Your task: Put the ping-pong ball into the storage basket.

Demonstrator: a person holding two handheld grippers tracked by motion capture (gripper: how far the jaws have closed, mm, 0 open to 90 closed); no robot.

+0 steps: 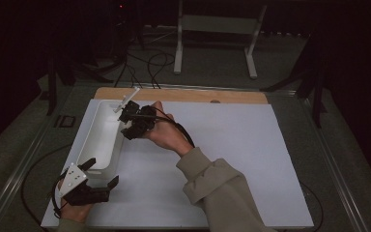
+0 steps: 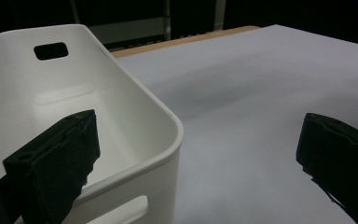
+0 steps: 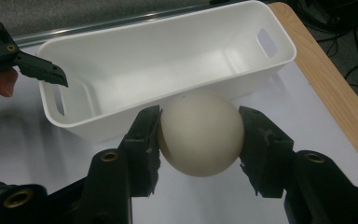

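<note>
A cream ball (image 3: 199, 133) is clamped between the jaws of the right gripper (image 3: 199, 140), just beside the long wall of a white bin (image 3: 168, 60). The bin sits on a white counter (image 1: 232, 159) with a wooden edge (image 1: 183, 94) at the far side, in a dark room with cables on the floor. The left gripper (image 1: 99, 175) has its jaws spread wide, gripping nothing, astride the bin's near corner.
</note>
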